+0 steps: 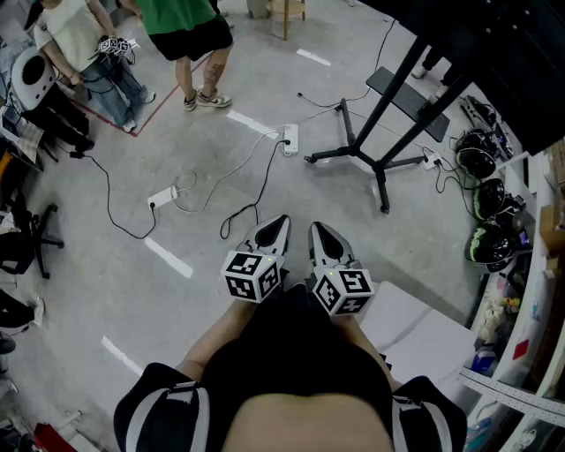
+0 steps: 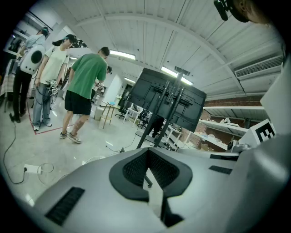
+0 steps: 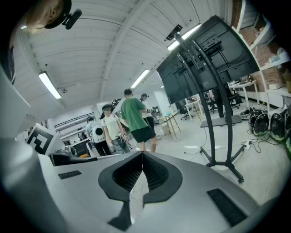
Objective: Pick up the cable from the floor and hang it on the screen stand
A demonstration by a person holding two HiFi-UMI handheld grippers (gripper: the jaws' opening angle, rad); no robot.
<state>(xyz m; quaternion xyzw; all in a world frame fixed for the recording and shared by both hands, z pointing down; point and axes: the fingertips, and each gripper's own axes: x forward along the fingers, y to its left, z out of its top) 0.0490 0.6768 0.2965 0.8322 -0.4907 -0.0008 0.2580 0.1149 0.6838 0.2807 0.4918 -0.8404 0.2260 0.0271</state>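
In the head view a black cable [image 1: 261,183] snakes over the grey floor from a white power strip [image 1: 290,139] toward me, its loose end near my grippers. A thin white cable [image 1: 214,182] loops beside it to a second strip [image 1: 161,198]. The black screen stand [image 1: 385,99] rises at the upper right on a wheeled base. The left gripper [image 1: 282,220] and right gripper [image 1: 314,227] are held side by side close to my body, both shut and empty. The left gripper [image 2: 148,151] faces the stand [image 2: 158,125]; the right gripper [image 3: 142,153] sees the stand [image 3: 215,119] on its right.
Three people stand at the far left, one in a green shirt [image 1: 184,19]. Helmets [image 1: 488,198] and shelves line the right wall. A white board [image 1: 415,323] lies on the floor by my right side. Black office chairs [image 1: 22,243] stand at the left edge.
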